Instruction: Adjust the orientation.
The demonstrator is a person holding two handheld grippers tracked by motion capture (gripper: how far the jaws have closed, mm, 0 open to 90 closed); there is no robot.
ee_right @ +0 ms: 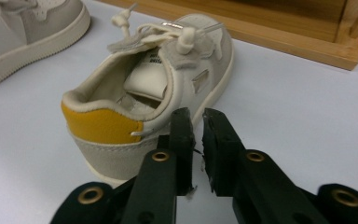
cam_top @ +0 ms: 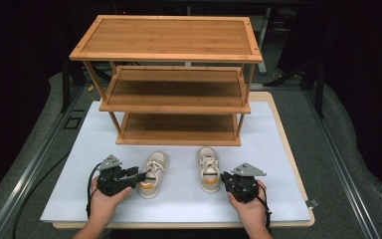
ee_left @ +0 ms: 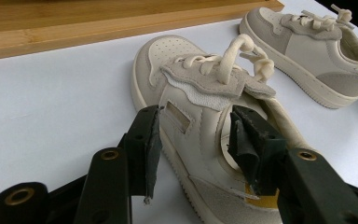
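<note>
Left tongs [ee_left: 193, 140]: jaws apart, straddling left shoe's [ee_left: 205, 140] collar, not clamped. Right tongs [ee_right: 193, 140]: jaws nearly together, empty, beside right shoe [ee_right: 149, 98]. Both shoes near your table edge; rack [cam_top: 171, 79] shelves bare. Nothing stowed yet.

A three-tier bamboo shoe rack [cam_top: 174, 79] stands at the back of a white-topped table [cam_top: 79, 169], with grey carpeted floor [cam_top: 343, 129] on either side.

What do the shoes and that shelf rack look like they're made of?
Left shoe: likely smooth cream leather or synthetic, with matte suede-like grey panels, perforated toe and a mustard heel patch. Shelf rack: probably bamboo or light wood; fine straight grain, satin finish.
</note>
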